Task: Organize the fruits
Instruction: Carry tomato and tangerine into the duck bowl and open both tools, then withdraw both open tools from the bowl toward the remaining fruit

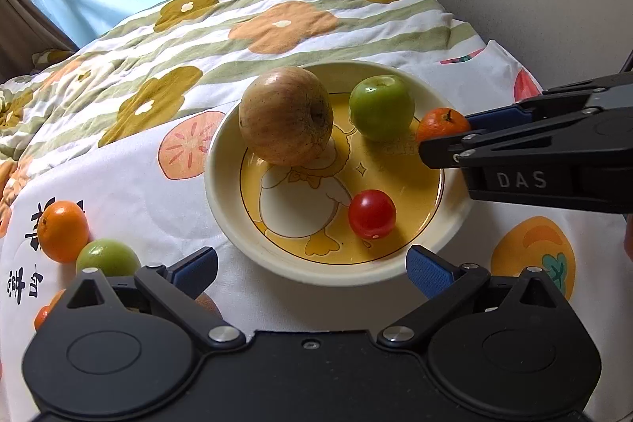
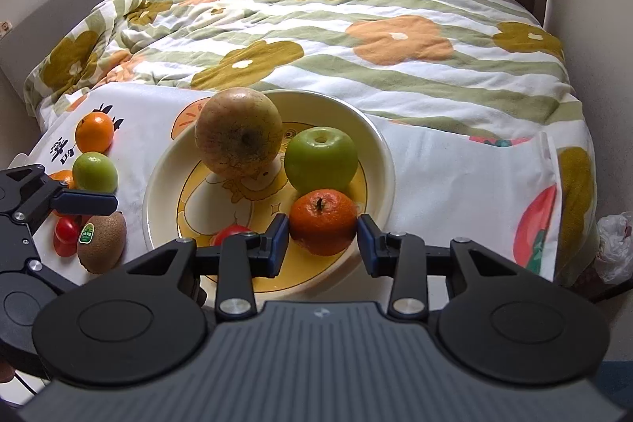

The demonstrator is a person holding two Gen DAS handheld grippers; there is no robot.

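- While the sorting is well under way, the plate (image 2: pixel 385 161) on the bed's near part already carries a large russet apple (image 2: pixel 238 131) at its far-left side, a green apple (image 2: pixel 321 156) toward its far-right side and a cherry tomato (image 1: pixel 372 213) near its front edge.
- Over the plate's near-right edge, the right gripper (image 2: pixel 322 238) is clamped on a mandarin (image 2: pixel 323 220); both blue pads press its sides, and whether the fruit already rests on the plate or hangs just above I cannot tell.
- By my reading this mandarin is the piece in hand: it wants setting down and letting go before it counts as placed.
- At the plate's near edge the left gripper (image 1: pixel 312 265) stands with its jaws spread wide and nothing between them, so it is free for the next fruit.
- Off the plate's left edge, on the white cloth (image 2: pixel 455 176), several pieces wait: an orange (image 1: pixel 63 230), a small green fruit (image 1: pixel 107 258), a kiwi with a sticker (image 2: pixel 103 240), a second cherry tomato (image 2: pixel 66 229) and something orange half hidden behind the left gripper.
- Roughly half looks done, counting the held mandarin; four or five pieces remain to be carried over.
- Room on the plate is shrinking; the open patch lies at its near-left part.
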